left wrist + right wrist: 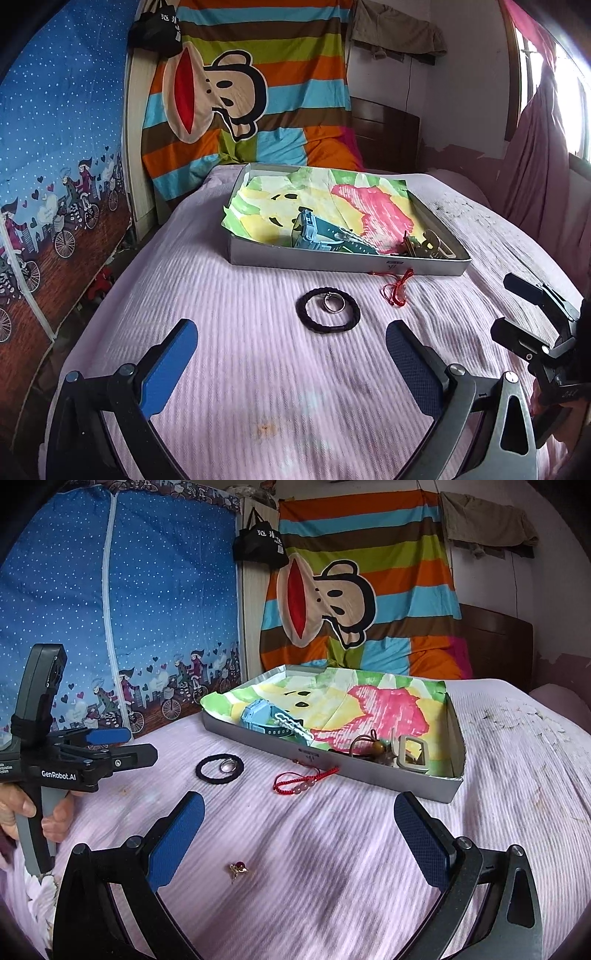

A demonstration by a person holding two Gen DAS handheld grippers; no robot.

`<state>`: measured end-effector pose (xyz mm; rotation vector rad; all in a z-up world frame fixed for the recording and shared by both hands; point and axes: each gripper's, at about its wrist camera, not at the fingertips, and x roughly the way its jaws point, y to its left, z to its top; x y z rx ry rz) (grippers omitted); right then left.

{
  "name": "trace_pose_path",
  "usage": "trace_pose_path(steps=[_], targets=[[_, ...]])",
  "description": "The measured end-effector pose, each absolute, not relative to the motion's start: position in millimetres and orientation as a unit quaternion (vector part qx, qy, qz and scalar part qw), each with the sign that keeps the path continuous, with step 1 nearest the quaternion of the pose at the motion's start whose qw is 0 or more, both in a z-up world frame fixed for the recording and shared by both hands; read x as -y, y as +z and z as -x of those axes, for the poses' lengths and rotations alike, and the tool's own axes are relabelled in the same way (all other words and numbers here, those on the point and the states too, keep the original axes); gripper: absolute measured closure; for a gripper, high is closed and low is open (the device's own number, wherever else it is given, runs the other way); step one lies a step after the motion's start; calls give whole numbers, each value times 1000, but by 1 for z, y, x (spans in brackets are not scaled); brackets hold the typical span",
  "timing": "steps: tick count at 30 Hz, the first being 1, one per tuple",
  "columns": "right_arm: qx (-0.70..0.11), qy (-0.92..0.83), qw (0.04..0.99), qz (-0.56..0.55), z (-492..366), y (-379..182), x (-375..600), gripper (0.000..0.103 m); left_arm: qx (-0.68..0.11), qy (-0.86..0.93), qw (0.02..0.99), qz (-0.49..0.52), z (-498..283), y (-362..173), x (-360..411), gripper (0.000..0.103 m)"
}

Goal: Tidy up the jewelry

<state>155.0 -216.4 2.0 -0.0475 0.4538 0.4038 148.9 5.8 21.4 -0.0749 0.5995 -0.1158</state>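
Jewelry loose on pink ribbed bedspread, all before shallow grey cardboard tray: black hair band ringing silver ring, red cord bracelet, small gold ring. Left gripper, right gripper spread wide, empty, probably poised for pickups.

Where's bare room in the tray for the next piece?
Far half of the tray is free: only paper there. Near edge is crowded: watch at left, keys and buckle at right. The bed between hair tie and red bracelet is narrow.
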Motion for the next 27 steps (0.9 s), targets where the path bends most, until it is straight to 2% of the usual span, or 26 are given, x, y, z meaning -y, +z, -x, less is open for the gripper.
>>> trace_pose_path(steps=[1, 3, 5, 12, 16, 21, 24, 27], targets=[[-227, 202, 952, 24, -156, 0, 215, 5, -298, -61, 952, 35, -150, 21, -5, 7], [-233, 210, 949, 25, -157, -3, 213, 18, -305, -67, 949, 32, -154, 19, -3, 14], [-240, 218, 946, 27, -158, -7, 210, 26, -311, -75, 947, 30, -157, 17, -1, 21], [-272, 263, 925, 40, -163, -20, 197, 50, -334, -105, 936, 36, -170, 10, 5, 43], [-292, 287, 911, 52, -164, -27, 188, 59, -348, -115, 929, 53, -180, 5, 6, 55], [-318, 308, 894, 65, -167, -34, 182, 70, -367, -111, 920, 78, -193, -3, 4, 64], [-327, 316, 887, 77, -167, -36, 177, 72, -384, -101, 914, 81, -199, -11, 6, 71], [-336, 317, 882, 90, -167, -39, 172, 74, -388, -104, 912, 83, -202, -14, 6, 72]])
